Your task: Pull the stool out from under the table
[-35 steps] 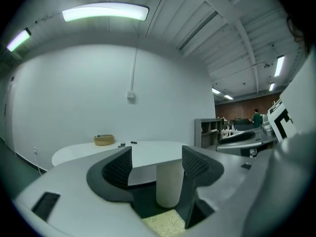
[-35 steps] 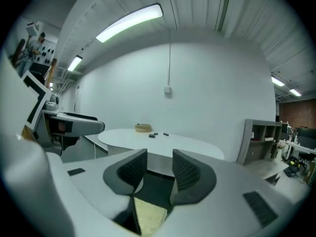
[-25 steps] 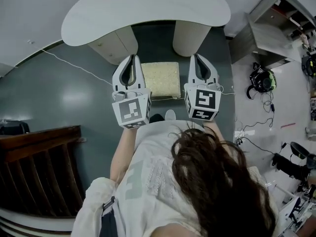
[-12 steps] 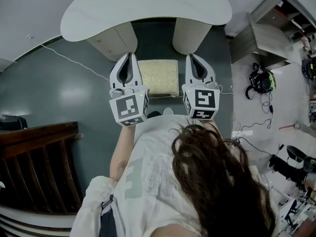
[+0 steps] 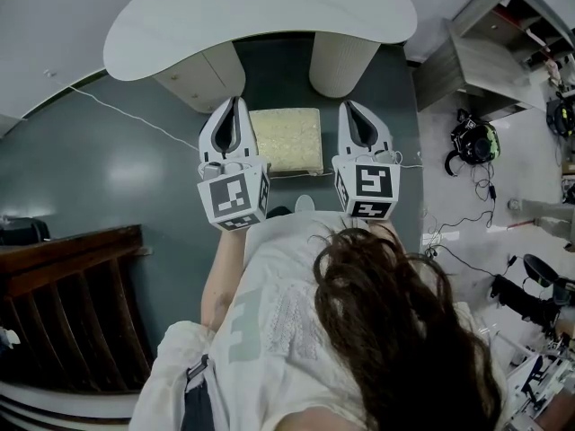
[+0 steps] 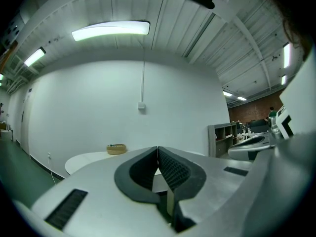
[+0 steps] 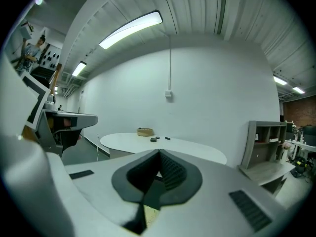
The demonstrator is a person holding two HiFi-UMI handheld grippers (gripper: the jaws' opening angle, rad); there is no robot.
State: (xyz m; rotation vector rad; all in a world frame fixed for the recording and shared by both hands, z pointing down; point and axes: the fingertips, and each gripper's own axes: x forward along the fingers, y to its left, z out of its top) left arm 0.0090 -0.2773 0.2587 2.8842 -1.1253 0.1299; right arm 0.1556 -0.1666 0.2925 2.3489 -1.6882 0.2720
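Between the left tongs point(image 5: 237, 102) and right tongs point(image 5: 349, 106), both pressed together and empty, the stool point(image 5: 286, 140) stands clear of the surface point(image 5: 260, 16); the pull looks finished.

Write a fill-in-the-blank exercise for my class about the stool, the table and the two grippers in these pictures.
1. The jaws of the left gripper and of the right gripper are both ____, with nothing between them.
2. The stool, with its pale square seat, stands on the floor between the two ____.
3. The table has a top whose colour is ____.

Missing words: shut; grippers; white.
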